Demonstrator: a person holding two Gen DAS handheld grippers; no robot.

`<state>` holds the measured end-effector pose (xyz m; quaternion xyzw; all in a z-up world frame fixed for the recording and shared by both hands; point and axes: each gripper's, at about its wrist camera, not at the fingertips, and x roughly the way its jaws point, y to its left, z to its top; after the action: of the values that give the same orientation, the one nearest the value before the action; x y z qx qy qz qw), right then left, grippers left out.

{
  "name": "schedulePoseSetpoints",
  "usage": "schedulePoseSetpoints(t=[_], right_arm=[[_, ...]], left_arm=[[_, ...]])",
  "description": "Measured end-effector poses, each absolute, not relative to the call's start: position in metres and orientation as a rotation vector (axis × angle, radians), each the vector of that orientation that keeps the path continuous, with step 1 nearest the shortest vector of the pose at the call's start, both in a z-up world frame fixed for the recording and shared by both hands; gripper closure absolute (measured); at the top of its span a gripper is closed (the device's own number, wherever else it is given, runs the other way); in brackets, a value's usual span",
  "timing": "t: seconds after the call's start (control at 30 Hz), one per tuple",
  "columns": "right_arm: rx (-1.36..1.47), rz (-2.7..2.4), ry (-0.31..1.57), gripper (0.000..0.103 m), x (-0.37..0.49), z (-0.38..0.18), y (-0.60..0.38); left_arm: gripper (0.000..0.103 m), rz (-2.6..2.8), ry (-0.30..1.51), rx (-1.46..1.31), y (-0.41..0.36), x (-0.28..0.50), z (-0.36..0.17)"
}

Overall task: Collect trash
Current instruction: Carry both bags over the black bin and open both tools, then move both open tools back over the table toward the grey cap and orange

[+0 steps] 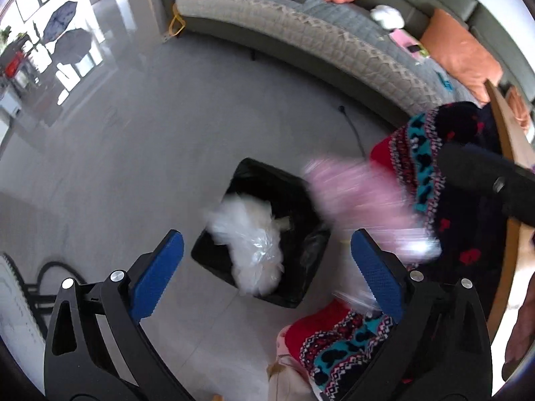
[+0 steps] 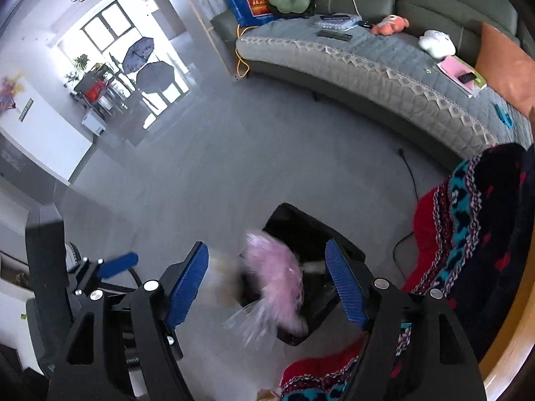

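The bin (image 1: pixel 267 230) on the glossy grey floor (image 1: pixel 140 153) wears a shiny black plastic liner. Inside it lies a crinkled clear plastic bag (image 1: pixel 254 240), whitish where it folds. Just beside the bin, a pink wrapper (image 2: pixel 274 274) looks like thin film (too blurred to be sure). Each hand-held gripper, left (image 1: pixel 267 274) and right (image 2: pixel 267 284), has matt black plastic arms, ribbed blue rubbery pads (image 1: pixel 157 284) and bright metal screws. Behind the bin, the sofa (image 2: pixel 384 67) carries a quilted grey cloth cover. Right of the bin hangs patterned knit cloth (image 2: pixel 468 220).

Daylight pours in from the windows (image 2: pixel 110 30), with glare on the floor (image 2: pixel 160 107). The pink bag (image 2: pixel 274 274) is motion-blurred, and fisheye edges warp.
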<state>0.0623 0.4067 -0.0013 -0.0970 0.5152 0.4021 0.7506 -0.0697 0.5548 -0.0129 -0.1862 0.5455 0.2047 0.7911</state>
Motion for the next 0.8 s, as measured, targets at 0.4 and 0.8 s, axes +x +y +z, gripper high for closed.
schedulePoseSetpoints(t=[0.4, 0.8], right_arm=[[-0.170, 0.908, 1.067, 0.030, 0.056, 0.032, 0.381], [-0.062, 0.865, 1.021, 0.029, 0.050, 0.068, 0.278]], left_arm=[[0.006, 0.462, 1.125, -0.429, 0.547, -0.077, 0.013], [0.006, 0.401, 1.091, -0.363, 0.464, -0.065, 0.054]])
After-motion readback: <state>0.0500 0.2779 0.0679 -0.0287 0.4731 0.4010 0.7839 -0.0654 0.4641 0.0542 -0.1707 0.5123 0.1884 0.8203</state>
